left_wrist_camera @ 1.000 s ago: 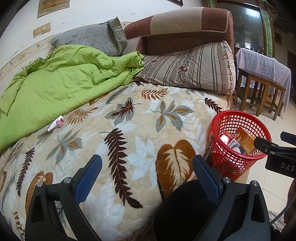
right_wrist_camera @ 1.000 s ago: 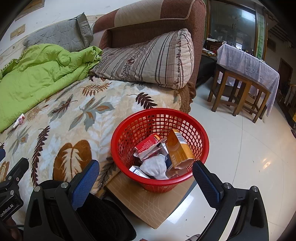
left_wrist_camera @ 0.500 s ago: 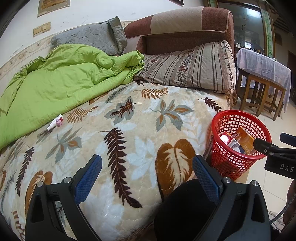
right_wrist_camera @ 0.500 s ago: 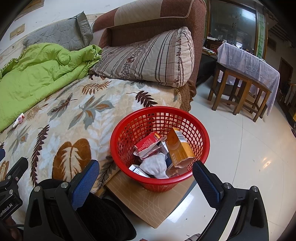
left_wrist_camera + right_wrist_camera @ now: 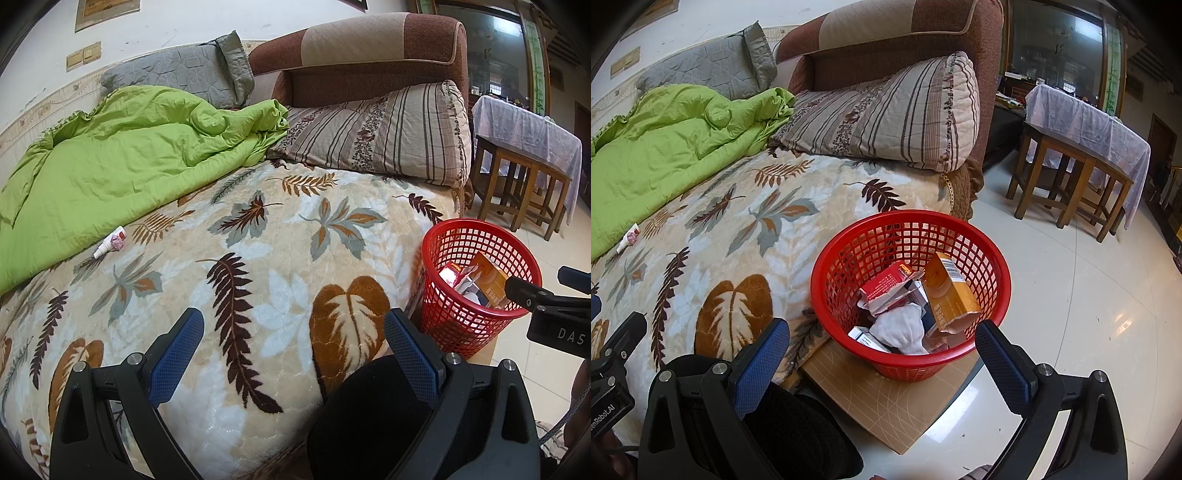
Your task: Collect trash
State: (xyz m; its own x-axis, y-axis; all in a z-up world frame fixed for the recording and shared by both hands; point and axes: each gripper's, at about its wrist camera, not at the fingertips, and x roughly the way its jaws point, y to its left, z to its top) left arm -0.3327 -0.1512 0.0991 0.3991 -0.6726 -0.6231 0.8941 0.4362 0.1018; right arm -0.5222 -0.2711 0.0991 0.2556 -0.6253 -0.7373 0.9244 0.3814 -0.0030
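A red mesh basket [image 5: 991, 280] [image 5: 439, 240] stands on a brown cardboard sheet [image 5: 886, 398] beside the bed. It holds a red box [image 5: 886, 282], an orange box [image 5: 951, 295], a white crumpled wad [image 5: 901, 326] and other packets. A small white and pink tube [image 5: 110, 245] [image 5: 629, 239] lies far off on the leaf-patterned blanket, near the green quilt. My left gripper [image 5: 293, 345] hovers open over the blanket's near edge, nothing between its fingers. My right gripper [image 5: 881, 356] is open just in front of the basket, also with nothing in it.
A green quilt [image 5: 110, 162] covers the bed's left side, with a striped pillow [image 5: 388, 133] and a brown headboard behind. A wooden table with a white cloth [image 5: 1082, 122] stands on the tiled floor to the right. A dark round shape [image 5: 369, 417] sits below both grippers.
Both views have shifted very slightly; the basket sits a little higher in the right wrist view. Both grippers stay open with nothing in them.
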